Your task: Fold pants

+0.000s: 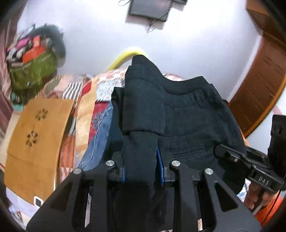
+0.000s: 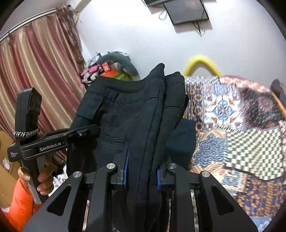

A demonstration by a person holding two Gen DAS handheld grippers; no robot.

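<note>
Both hand-held grippers point(image 1: 142, 167) point(image 2: 142, 171) tilted downward, clamped on black pants point(image 1: 187, 116).

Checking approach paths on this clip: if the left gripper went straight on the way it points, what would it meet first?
The left gripper is shut on the black pants, which fill its line ahead. Beyond them lies probably the patterned bedspread, though the depth there is hard to judge.

A patterned bedspread point(image 2: 232, 121) covers the bed, a pink curtain point(image 2: 35, 71) hangs beside it, and a dark screen point(image 2: 187, 12) is mounted on the white wall.
</note>
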